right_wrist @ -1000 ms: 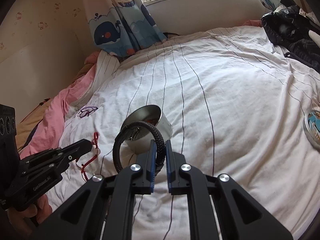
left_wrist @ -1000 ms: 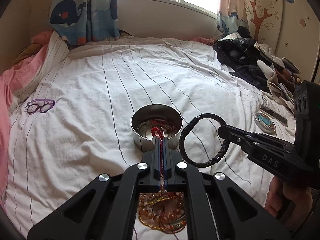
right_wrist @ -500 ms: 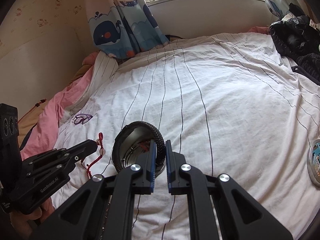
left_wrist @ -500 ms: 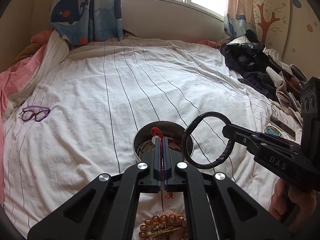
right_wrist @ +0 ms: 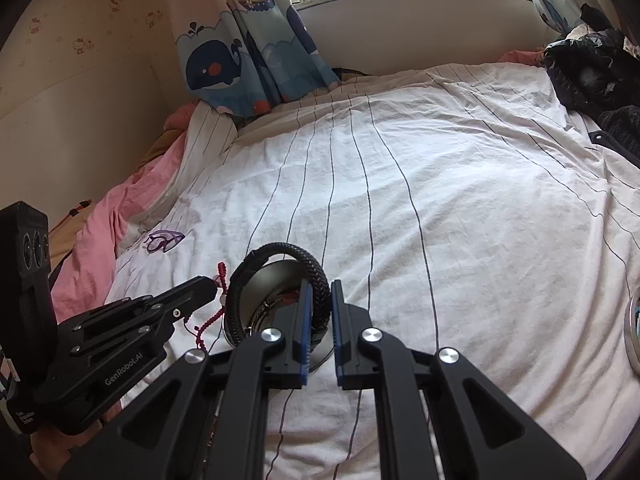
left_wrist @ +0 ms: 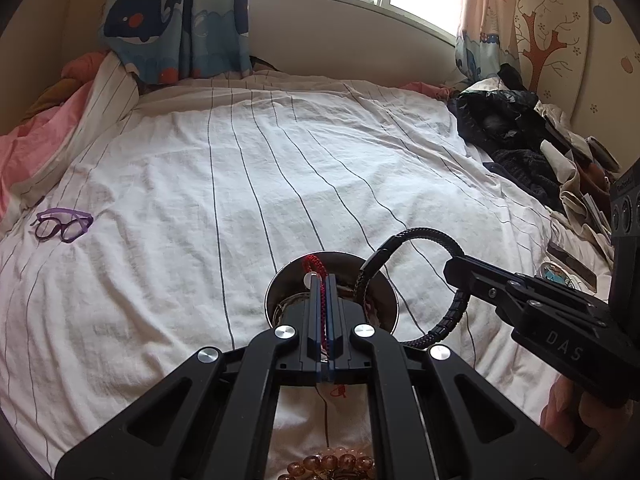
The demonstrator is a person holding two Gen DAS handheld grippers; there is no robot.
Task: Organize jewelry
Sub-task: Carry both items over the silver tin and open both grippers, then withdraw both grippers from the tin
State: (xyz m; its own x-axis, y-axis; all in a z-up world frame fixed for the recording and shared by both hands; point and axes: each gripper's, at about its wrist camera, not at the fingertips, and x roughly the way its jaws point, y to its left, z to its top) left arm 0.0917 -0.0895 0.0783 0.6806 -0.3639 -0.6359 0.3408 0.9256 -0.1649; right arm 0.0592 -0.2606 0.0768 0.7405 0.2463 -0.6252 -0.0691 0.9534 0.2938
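A steel bowl (left_wrist: 390, 300) (right_wrist: 276, 276) sits on the striped white bedsheet, partly hidden behind both grippers. My left gripper (left_wrist: 325, 280) (right_wrist: 210, 282) is shut on a red braided cord bracelet (left_wrist: 314, 264) (right_wrist: 208, 322), holding it over the bowl's near rim. The right gripper (right_wrist: 320, 286) (left_wrist: 450, 266) is shut on a black braided bracelet (right_wrist: 316, 276) (left_wrist: 448, 316), which hangs as an upright loop over the bowl's right side. An amber bead bracelet (left_wrist: 332, 462) lies on the sheet below my left gripper.
Purple glasses (left_wrist: 62, 226) (right_wrist: 164, 240) lie at the left of the bed. Dark clothes (left_wrist: 512, 132) are piled at the right edge, with a round tin (left_wrist: 558, 274) (right_wrist: 632, 332) near them. A pink blanket (right_wrist: 100, 248) bunches along the left side.
Both grippers moved forward with their bracelets, so the bowl now lies directly beneath the fingertips. The amber beads slid toward the bottom edge of the left wrist view.
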